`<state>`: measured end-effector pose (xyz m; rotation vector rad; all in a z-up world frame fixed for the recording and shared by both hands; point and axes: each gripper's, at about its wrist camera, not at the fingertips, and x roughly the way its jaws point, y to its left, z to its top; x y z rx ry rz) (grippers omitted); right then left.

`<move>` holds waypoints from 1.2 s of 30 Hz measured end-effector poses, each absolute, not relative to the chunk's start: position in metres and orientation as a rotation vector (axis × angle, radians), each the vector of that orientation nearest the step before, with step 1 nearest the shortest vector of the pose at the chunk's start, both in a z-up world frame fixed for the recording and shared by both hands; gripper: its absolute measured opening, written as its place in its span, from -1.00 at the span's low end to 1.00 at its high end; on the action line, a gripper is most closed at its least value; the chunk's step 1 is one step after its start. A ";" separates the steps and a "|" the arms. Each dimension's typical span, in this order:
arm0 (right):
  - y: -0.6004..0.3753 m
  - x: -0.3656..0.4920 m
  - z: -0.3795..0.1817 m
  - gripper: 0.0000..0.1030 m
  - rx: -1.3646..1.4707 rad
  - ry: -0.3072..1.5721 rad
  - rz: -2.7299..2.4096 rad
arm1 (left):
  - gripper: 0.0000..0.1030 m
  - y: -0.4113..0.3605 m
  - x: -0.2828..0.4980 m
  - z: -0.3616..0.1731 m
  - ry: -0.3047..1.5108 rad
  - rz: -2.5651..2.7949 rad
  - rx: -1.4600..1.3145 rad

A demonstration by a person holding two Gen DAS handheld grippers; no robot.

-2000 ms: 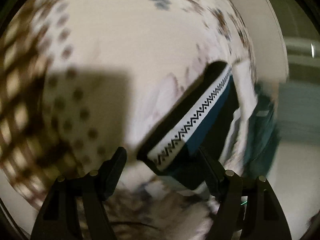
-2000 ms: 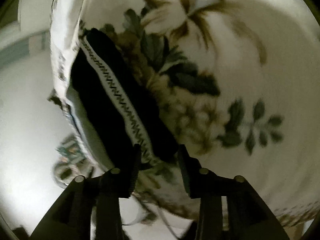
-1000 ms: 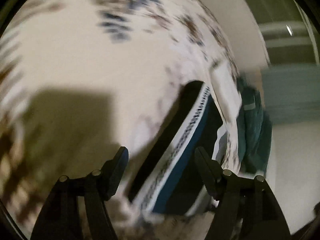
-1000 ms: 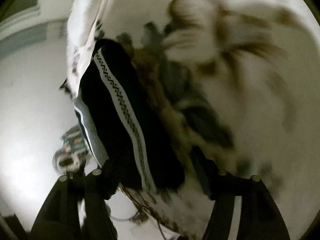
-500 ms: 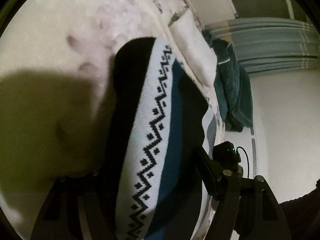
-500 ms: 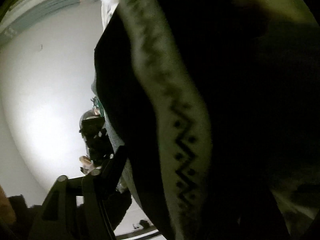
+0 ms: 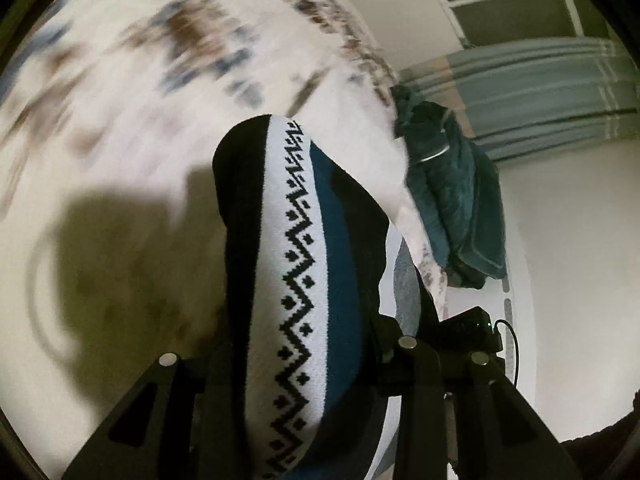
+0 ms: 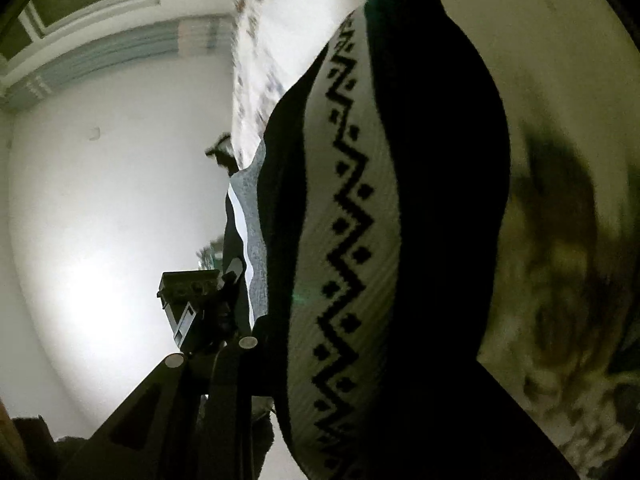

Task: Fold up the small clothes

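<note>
A small knitted garment (image 7: 304, 280), black with a white zigzag band and a teal stripe, is lifted off the floral bedspread (image 7: 120, 120). My left gripper (image 7: 304, 344) is shut on one end of it. My right gripper (image 8: 320, 344) is shut on the other end; the garment (image 8: 360, 240) fills most of that view and hides the right finger. The other gripper shows past the cloth in each view (image 7: 472, 332) (image 8: 192, 292).
A folded teal blanket (image 7: 456, 196) lies at the bed's far edge. Beyond it are a white wall (image 8: 100, 200) and a curtain (image 7: 540, 92). The floral bedspread (image 8: 560, 240) lies below on the right.
Both grippers dropped onto the garment, closed on its ends and lifted it off the bed; the views tilted up toward the wall and curtain.
</note>
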<state>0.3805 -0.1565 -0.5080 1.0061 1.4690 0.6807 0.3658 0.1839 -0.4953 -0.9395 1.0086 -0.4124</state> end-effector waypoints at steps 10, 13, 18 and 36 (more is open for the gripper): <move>-0.177 0.561 -0.453 -0.50 0.958 1.257 0.602 | -0.40 0.184 0.581 -0.474 0.930 -0.534 -0.843; -0.188 0.610 -0.470 -0.50 0.956 1.249 0.553 | -0.40 0.174 0.635 -0.489 0.952 -0.558 -0.822; -0.214 0.663 -0.501 -0.49 0.929 1.282 0.444 | -0.34 0.152 0.700 -0.520 1.041 -0.560 -0.766; -0.209 0.619 -0.489 0.29 0.449 1.370 -0.004 | 0.64 0.163 0.619 -0.482 0.999 -0.175 -0.345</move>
